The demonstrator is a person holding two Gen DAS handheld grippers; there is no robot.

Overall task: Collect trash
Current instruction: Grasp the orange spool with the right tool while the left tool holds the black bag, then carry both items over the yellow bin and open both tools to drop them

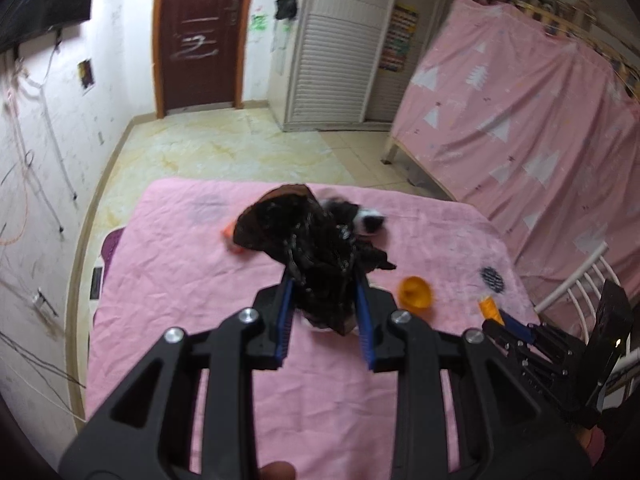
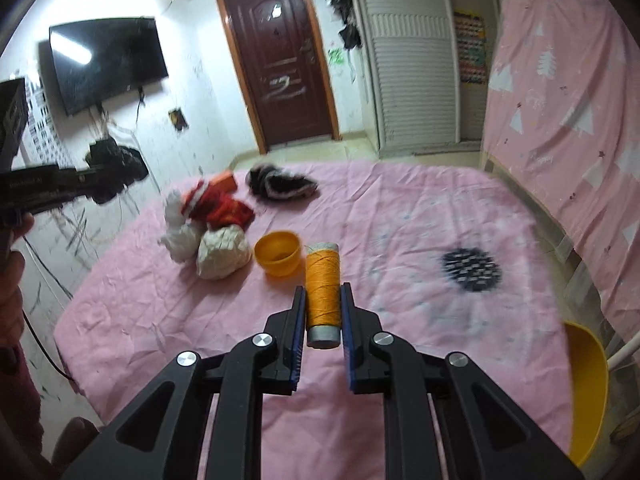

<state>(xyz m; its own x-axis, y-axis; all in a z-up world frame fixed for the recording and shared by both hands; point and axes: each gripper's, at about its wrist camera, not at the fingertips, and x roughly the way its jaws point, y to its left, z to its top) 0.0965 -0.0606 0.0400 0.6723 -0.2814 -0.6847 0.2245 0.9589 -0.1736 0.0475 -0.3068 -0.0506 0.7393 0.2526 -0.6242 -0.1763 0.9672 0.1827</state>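
Thread spool: upright between the right gripper jaws, clamped; keep your squeeze steady so it can't slip.
Black bag: bunched in the left gripper, jaws closed on it, above the pink counter.
Orange bowl: at 11 o'clock of the spool.
Right view only: crumpled white wad, red cloth.

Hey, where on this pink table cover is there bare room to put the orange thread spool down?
The widest bare stretch of the pink cover lies right of the orange bowl, running back toward the far edge, with only the black dotted patch printed on it. The near left part is also free. It is crowded at the far left: white wads, red cloth, black-and-white item.
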